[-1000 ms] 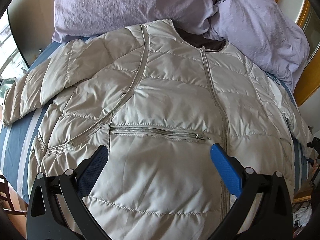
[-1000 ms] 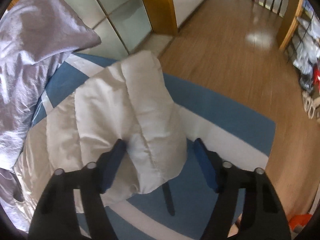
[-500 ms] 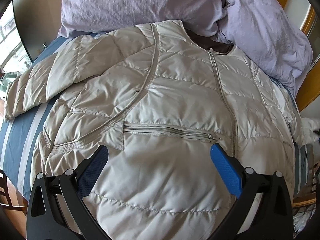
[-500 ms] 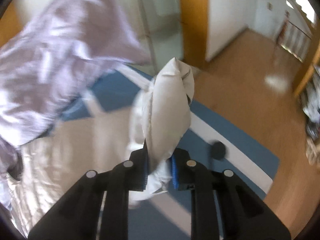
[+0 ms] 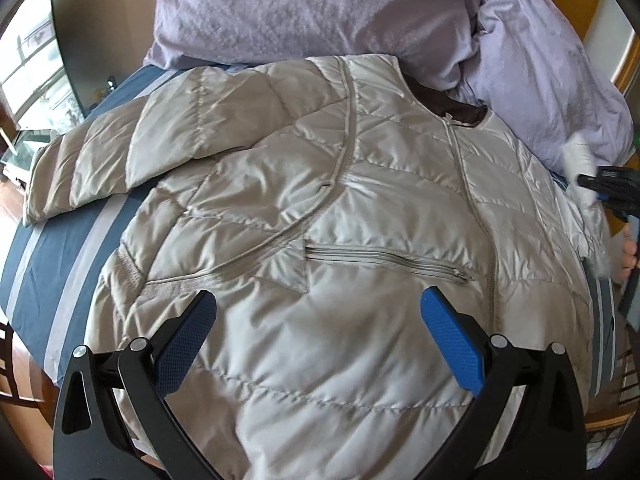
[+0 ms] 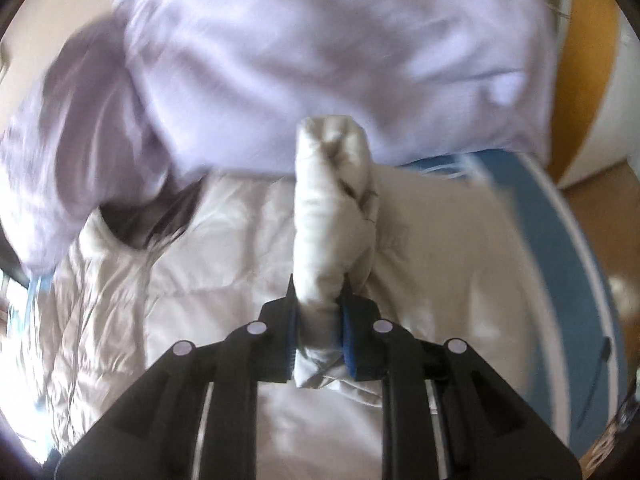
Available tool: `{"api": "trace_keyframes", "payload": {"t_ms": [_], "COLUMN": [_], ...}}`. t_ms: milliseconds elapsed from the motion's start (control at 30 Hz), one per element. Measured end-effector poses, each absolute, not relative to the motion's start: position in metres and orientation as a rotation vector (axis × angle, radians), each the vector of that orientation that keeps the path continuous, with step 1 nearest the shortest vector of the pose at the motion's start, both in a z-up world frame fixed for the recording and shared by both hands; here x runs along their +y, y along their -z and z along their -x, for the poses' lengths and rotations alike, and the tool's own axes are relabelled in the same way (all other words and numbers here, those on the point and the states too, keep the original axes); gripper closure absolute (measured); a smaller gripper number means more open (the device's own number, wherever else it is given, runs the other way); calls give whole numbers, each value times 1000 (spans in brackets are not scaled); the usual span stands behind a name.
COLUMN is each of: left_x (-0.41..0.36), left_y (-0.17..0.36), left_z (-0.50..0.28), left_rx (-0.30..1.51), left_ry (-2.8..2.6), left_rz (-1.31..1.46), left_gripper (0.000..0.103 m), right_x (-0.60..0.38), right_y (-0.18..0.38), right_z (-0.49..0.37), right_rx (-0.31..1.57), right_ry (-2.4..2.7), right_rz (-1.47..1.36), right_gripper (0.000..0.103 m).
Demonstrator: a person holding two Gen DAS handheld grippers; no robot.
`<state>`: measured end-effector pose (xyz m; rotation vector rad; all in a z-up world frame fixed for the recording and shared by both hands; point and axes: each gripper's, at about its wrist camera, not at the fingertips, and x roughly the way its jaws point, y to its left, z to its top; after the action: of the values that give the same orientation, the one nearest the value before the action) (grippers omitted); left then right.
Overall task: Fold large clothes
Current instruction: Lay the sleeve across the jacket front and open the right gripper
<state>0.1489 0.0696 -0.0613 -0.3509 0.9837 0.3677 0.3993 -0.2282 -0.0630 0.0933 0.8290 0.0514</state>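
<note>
A pale grey quilted jacket [image 5: 320,208] lies face up on the bed, zipped, its left sleeve [image 5: 120,152] spread out to the left. My left gripper [image 5: 320,332] is open and hovers over the jacket's lower front, holding nothing. My right gripper [image 6: 320,340] is shut on the jacket's right sleeve [image 6: 328,208], which stands up bunched between the blue pads, lifted above the jacket body [image 6: 200,280]. The right gripper also shows at the right edge of the left wrist view [image 5: 612,188].
A lilac duvet [image 5: 320,12] is heaped at the head of the bed, behind the collar, and shows in the right wrist view [image 6: 320,48]. The blue striped bedsheet [image 5: 52,248] shows at the left. Wooden floor [image 6: 600,208] lies beyond the right bed edge.
My right gripper closed on the right sleeve, lifted it and swung it inward over the jacket body. My left gripper stayed open and drew slightly back and right.
</note>
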Motion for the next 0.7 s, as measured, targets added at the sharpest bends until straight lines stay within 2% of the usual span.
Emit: {"api": "trace_keyframes", "payload": {"t_ms": [400, 567, 633, 700], "left_x": [100, 113, 117, 122], "left_y": [60, 60, 60, 60], "left_z": [-129, -121, -120, -118], "left_rx": [963, 954, 952, 951], "left_ry": [-442, -471, -474, -474], "left_rz": [393, 412, 423, 433], "left_gripper": [1, 1, 1, 1], "right_x": [-73, -38, -29, -29], "right_y": [88, 93, 102, 112], "right_z": [-379, -372, -374, -377], "right_rx": [937, 958, 976, 1021], "right_ry": [-351, -392, -394, -415], "right_rz": [-26, 0, 23, 21], "right_gripper": [84, 83, 80, 67]}}
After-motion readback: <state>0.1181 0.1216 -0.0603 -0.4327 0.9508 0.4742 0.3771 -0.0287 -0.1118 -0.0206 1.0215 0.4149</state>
